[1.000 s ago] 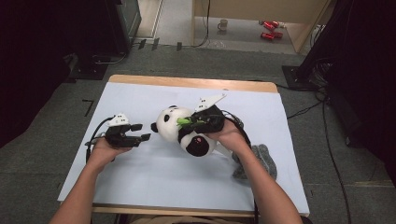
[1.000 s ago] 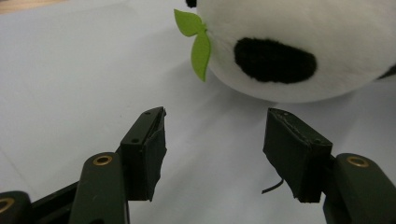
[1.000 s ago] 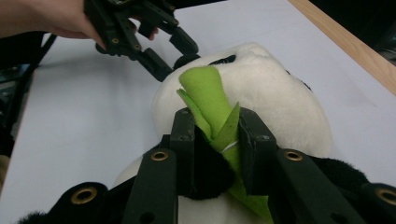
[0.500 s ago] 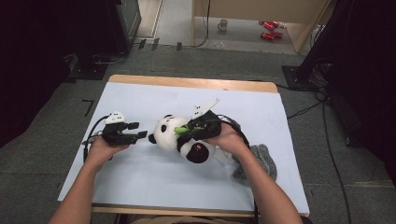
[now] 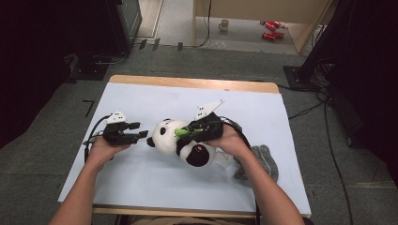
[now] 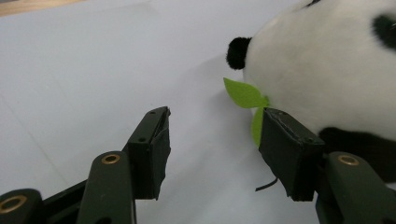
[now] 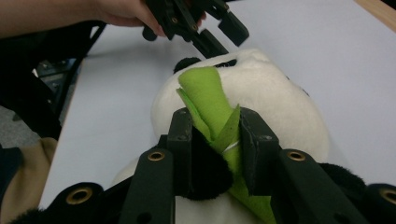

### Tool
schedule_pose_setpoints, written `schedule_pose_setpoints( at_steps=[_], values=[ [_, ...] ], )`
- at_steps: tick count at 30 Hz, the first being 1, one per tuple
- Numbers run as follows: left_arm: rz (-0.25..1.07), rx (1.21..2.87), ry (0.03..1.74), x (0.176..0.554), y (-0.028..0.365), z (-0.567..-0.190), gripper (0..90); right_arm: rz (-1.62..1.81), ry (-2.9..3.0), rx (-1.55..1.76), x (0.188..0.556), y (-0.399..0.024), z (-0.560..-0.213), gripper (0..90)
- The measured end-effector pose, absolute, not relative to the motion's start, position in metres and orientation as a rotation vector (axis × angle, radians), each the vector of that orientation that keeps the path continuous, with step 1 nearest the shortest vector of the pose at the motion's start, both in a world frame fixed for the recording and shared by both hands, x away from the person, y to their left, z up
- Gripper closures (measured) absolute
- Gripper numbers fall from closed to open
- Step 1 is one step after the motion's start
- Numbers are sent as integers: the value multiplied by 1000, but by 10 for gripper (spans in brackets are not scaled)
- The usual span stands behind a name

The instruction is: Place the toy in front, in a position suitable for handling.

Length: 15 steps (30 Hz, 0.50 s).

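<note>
Fingers of the left gripper point(image 5: 135, 131), at centre left of the high frame, stand apart with nothing between them and have just been closing a little; in the left gripper view one finger point(image 6: 287, 149) sits just beside a green felt leaf point(image 6: 243, 93) on the plush panda point(image 5: 180, 140). At mid frame the panda lies on the white table point(image 5: 155, 183), its head toward the left gripper. Right of that, the right gripper point(image 7: 215, 135) is clamped on the panda's green bamboo piece point(image 7: 205, 100) and black paw. A grey plush point(image 5: 263, 161) lies lower right.
</note>
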<state>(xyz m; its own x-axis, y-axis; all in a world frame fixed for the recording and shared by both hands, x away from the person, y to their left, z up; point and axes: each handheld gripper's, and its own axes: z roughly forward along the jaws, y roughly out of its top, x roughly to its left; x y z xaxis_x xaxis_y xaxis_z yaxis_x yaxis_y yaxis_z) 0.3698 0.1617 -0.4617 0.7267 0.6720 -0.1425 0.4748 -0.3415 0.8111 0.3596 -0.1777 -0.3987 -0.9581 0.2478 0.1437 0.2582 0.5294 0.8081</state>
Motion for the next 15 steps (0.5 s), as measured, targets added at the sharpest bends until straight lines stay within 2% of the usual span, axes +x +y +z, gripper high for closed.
schedule_pose_setpoints(
  at_steps=[10,15],
  values=[
    [297,1997,903,371,167,-461,431,-1513,-2719,-262,367,-161,-400,697],
    [283,2003,900,370,169,-463,429,-1437,-2726,-289,369,-159,-408,674]
  ],
)
